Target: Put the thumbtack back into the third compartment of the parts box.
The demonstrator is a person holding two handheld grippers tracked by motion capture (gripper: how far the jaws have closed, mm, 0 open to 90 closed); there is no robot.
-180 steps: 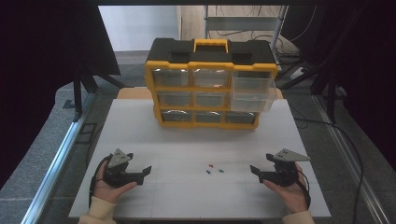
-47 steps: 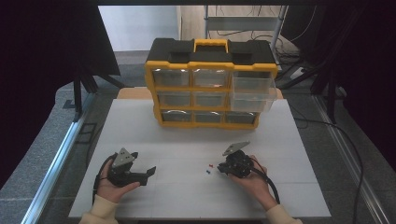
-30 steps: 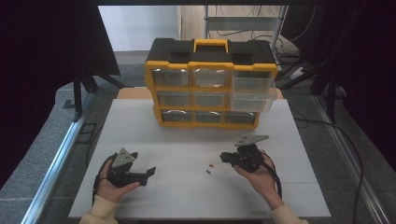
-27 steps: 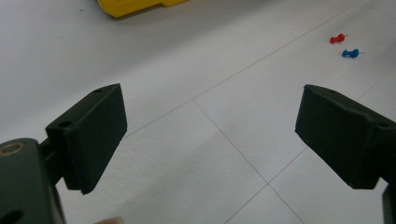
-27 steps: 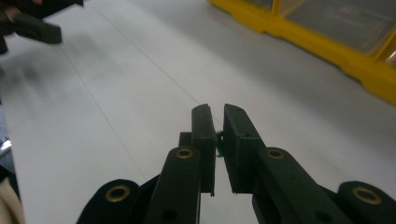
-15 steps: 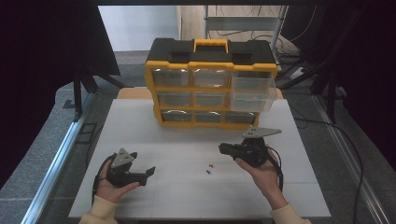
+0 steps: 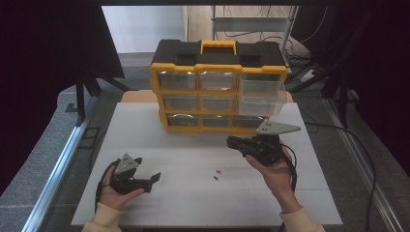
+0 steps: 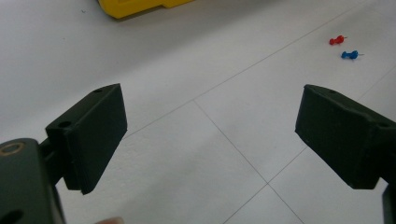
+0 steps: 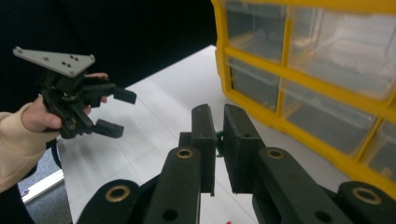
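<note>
My right gripper (image 7: 233,141) hovers above the white table (image 7: 183,150), in front of the yellow and black drawer cabinet (image 7: 217,87), pointing left. In the right gripper view its jaws (image 9: 218,122) are shut on a small green thing (image 9: 218,139), apparently a pushpin. A red pushpin (image 7: 218,171) and a blue pushpin (image 7: 215,178) lie on the table below and left of it. My left gripper (image 7: 153,180) rests low at the front left, open and holding nothing, with its wide-apart jaws (image 8: 219,135) facing the red pin (image 8: 336,40) and blue pin (image 8: 349,55).
The cabinet has several clear drawers; one on its right side (image 7: 261,94) stands pulled out. Its yellow frame (image 9: 280,112) is close on the right in the right gripper view. Metal rails and cables run along both sides of the table.
My right gripper has risen from the pins and moved right and back toward the cabinet, jaws staying shut. One pin fewer lies on the table than at the start. The left gripper has not moved.
</note>
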